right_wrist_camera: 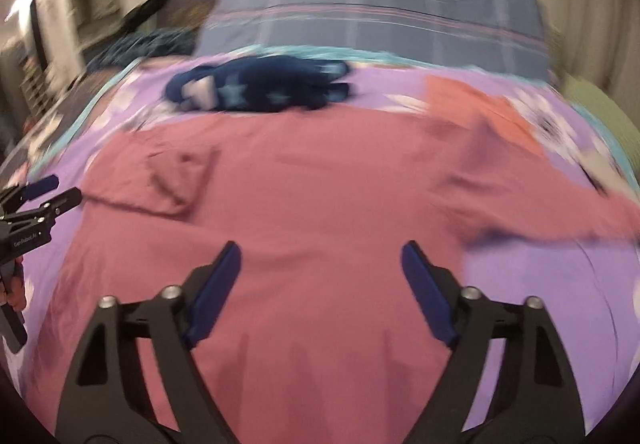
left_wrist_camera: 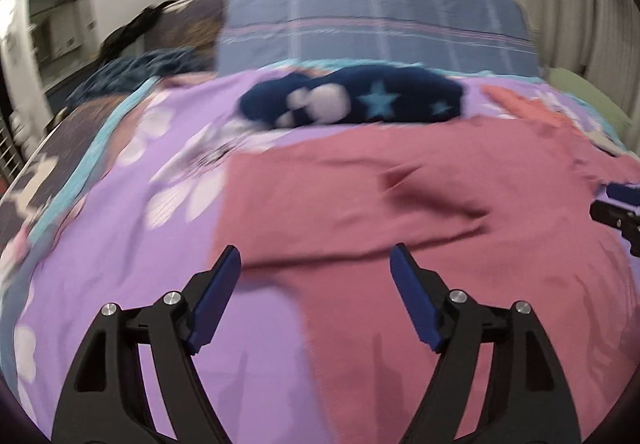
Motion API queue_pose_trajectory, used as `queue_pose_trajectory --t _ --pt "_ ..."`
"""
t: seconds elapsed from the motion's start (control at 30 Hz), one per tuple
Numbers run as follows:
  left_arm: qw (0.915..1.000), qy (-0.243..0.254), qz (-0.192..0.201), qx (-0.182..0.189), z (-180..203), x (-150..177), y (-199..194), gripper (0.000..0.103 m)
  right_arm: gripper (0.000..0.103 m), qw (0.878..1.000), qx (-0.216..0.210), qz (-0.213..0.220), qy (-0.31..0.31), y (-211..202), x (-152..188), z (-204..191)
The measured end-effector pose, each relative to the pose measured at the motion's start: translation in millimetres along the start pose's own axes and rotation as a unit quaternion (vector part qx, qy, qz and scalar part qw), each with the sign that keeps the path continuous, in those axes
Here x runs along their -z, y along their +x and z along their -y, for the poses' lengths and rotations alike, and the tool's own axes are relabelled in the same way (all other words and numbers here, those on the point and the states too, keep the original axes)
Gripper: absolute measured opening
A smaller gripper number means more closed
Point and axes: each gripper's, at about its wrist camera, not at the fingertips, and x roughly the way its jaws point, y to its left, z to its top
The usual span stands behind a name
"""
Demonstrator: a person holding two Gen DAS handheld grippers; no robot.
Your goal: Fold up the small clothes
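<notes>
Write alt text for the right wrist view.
A dusty-pink cotton garment lies spread on a purple floral bedspread, below the open right gripper. A navy star-print garment lies bunched beyond it, and the left gripper shows at the left edge.

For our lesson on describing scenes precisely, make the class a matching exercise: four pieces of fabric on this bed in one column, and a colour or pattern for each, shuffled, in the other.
Column one:
1. spread-out garment
2. bunched garment beyond it
3. bedsheet
4. blanket at the far end

Column two:
A. blue-grey with plaid stripes
B. dusty pink, plain
C. purple with white flowers
D. navy with light blue stars

Pairs: 1-B, 2-D, 3-C, 4-A
</notes>
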Motion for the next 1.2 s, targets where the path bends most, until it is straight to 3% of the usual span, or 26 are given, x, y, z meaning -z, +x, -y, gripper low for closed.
queue_pose_trajectory --t 0.13,0.27,0.47,0.53,0.67,0.77,0.87,0.9,1.07,1.2 --pt "0.9985 -0.024 -0.022 -0.044 -23 8 13 0.078 0.045 0.994 -0.055 -0.027 -0.093 30 -25 -63" --pt "0.9975 -0.037 -0.032 -0.05 -31 7 21 0.078 0.047 0.987 -0.109 -0.061 -0.1 66 -51 -100" --pt "0.9962 -0.049 -0.047 -0.054 -36 5 41 0.079 0.045 0.982 -0.133 -0.107 -0.081 106 -67 -117" --pt "0.9959 -0.047 -0.056 -0.053 -33 4 49 0.079 0.005 0.983 -0.117 -0.11 -0.084 112 -69 -119" --pt "0.9958 -0.035 -0.064 -0.055 -28 5 54 0.079 0.005 0.989 -0.137 -0.048 0.005 78 -81 -72" --pt "0.9958 -0.039 -0.063 -0.054 -29 6 54 0.079 0.006 0.99 -0.116 -0.022 0.073 51 -77 -16" --pt "0.9959 -0.035 -0.061 -0.057 -27 7 54 0.079 0.02 0.985 -0.083 -0.047 0.145 46 -56 43" --pt "0.9958 -0.034 -0.062 -0.058 -26 7 54 0.079 0.03 0.983 -0.078 -0.056 0.157 47 -49 55" --pt "0.9956 -0.035 -0.064 -0.059 -26 8 56 0.081 0.033 0.974 -0.08 -0.078 0.194 58 -19 91" --pt "0.9952 -0.04 -0.067 -0.06 -27 8 58 0.083 0.047 0.974 -0.098 -0.078 0.187 70 -27 88"
